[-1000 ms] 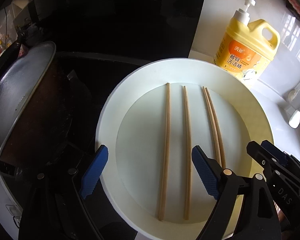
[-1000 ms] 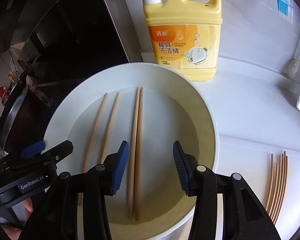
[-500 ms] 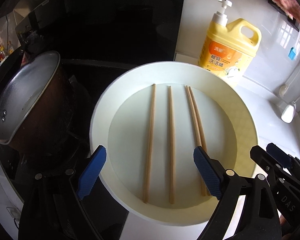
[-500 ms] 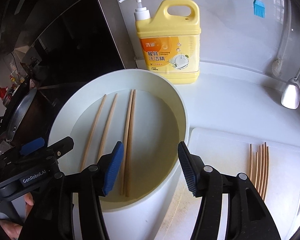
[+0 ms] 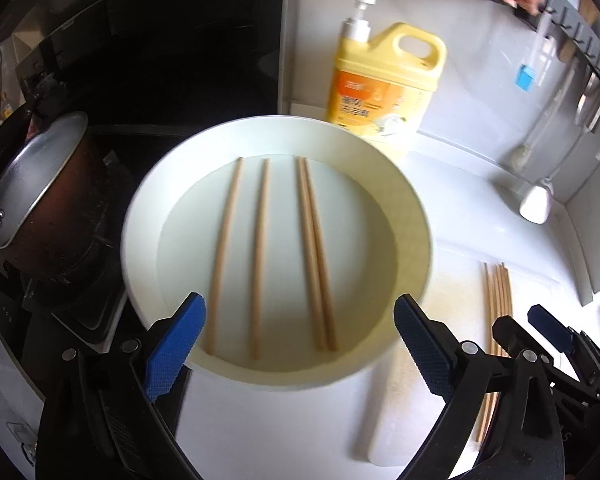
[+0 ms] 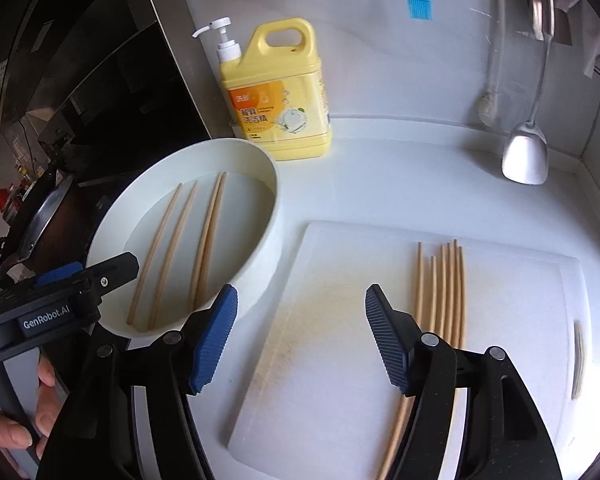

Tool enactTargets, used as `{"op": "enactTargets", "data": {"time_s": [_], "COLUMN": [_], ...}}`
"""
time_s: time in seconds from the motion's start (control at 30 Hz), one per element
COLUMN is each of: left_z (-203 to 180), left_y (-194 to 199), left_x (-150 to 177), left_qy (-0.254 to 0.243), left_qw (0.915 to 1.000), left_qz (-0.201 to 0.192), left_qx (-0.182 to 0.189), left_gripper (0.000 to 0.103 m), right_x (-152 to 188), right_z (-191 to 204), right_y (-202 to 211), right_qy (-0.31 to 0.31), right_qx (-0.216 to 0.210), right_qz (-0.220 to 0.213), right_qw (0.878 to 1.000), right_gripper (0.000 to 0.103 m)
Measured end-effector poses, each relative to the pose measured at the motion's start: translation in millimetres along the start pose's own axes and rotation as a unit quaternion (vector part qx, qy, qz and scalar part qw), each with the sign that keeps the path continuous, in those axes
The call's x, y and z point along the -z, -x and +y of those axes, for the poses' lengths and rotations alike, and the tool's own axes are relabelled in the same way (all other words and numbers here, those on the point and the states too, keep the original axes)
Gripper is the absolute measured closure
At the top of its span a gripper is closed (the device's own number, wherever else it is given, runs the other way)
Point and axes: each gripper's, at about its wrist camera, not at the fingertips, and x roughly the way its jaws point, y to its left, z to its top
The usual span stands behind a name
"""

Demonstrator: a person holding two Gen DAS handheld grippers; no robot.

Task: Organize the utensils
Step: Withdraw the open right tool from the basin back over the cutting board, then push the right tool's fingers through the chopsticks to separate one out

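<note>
Left gripper [image 5: 296, 340]: fingers spread wide, jaws having just been opening, nothing between the pads; it hangs tilted downward over the near rim of the white basin [image 5: 412, 216]. Right gripper [image 6: 300, 336]: fingers apart, jaws likewise just opening, nothing gripped; it points down at the bare near part of the white cutting board [image 6: 332, 380].

Readable writing: "GenRobot.AI" on the left gripper's body, seen from the right wrist. The yellow detergent jug [image 6: 280, 92] carries Chinese print, too small to read.

Four chopsticks [image 5: 260, 256] lie flat in the basin, long axes running away from the camera, the right two touching. A bundle of chopsticks [image 6: 444, 288] lies on the board, parallel, same heading. Basin and board sit side by side on the white desk [image 6: 400, 176].
</note>
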Motion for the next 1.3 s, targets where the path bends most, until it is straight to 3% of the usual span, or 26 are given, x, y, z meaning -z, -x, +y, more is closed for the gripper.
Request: {"op": "enactTargets", "data": {"time_s": [0.17, 0.5, 0.77, 1.3], "left_z": [-39.7, -97.1, -121.4, -129.9], "left_y": [3.6, -7.3, -23.3, -48.6], "left_x": [12.7, 50.1, 70.5, 83.4], "left_qy": [-0.03, -0.063, -0.078, -0.073], "left_qw": [0.9992, 0.9965, 0.9955, 0.9966], "left_qz": [0.004, 0.021, 0.032, 0.035], "left_qx": [0.025, 0.051, 0.043, 0.016], "left_gripper": [0.007, 0.007, 0.007, 0.007], "right_x": [25.5, 67.6, 74.8, 75.4], "right_z": [-45.6, -115.9, -131.5, -136.1], "right_y": [17.1, 16.6, 0.9, -24.8], "right_qy": [-0.024, -0.067, -0.06, -0.042], "right_qx": [0.028, 0.067, 0.067, 0.056], "right_qz": [-0.007, 0.025, 0.031, 0.041], "right_qw": [0.999, 0.995, 0.995, 0.997], "right_gripper": [0.039, 0.039, 0.039, 0.039]}}
